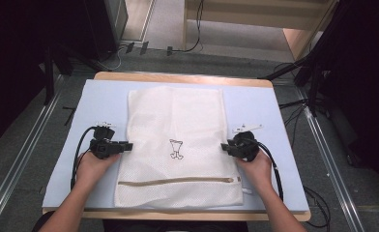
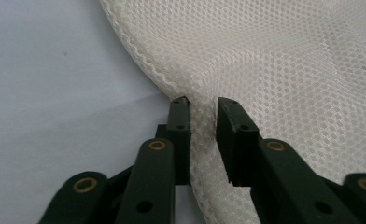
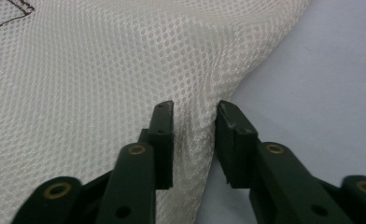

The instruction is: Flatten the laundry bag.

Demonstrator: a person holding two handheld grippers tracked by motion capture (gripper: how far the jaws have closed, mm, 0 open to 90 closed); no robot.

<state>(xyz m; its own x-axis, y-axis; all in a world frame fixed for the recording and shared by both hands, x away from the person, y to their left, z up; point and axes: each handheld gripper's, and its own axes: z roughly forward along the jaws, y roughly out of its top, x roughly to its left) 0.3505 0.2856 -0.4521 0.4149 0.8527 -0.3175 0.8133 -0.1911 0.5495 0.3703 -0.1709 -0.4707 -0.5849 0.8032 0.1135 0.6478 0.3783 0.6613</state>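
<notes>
Table [image 1: 95, 76]: wooden top, covered by a pale blue sheet [image 1: 71, 130] that leaves only the far and near wooden edges showing.

White mesh laundry bag [image 1: 178, 121] lies flat in the middle of the sheet, long axis running away from the person. A tan zipper [image 1: 175, 181] crosses it near the close end. A small dark outline drawing [image 1: 176, 149] sits around the bag's centre.

Person's left hand [image 1: 93, 166] and right hand [image 1: 255, 164] come in from the near edge, one on each side of the bag, roughly level with the drawing.

Left tongs [image 1: 128, 145] are at the bag's left edge. In the left gripper view [image 2: 202, 105] the jaws are narrowly parted with a bunched fold of mesh [image 2: 265, 60] rising between them; the left jaw touches the fabric, and a slim gap remains at the right jaw.

Right tongs [image 1: 223, 146] are at the bag's right edge. In the right gripper view [image 3: 195, 107] it's the same picture: jaws slightly apart, a ridge of mesh [image 3: 102, 70] pulled up between them, fabric against both inner faces.

Bag edges are lifted a little at both grip points; the rest lies flat on the sheet.
</notes>
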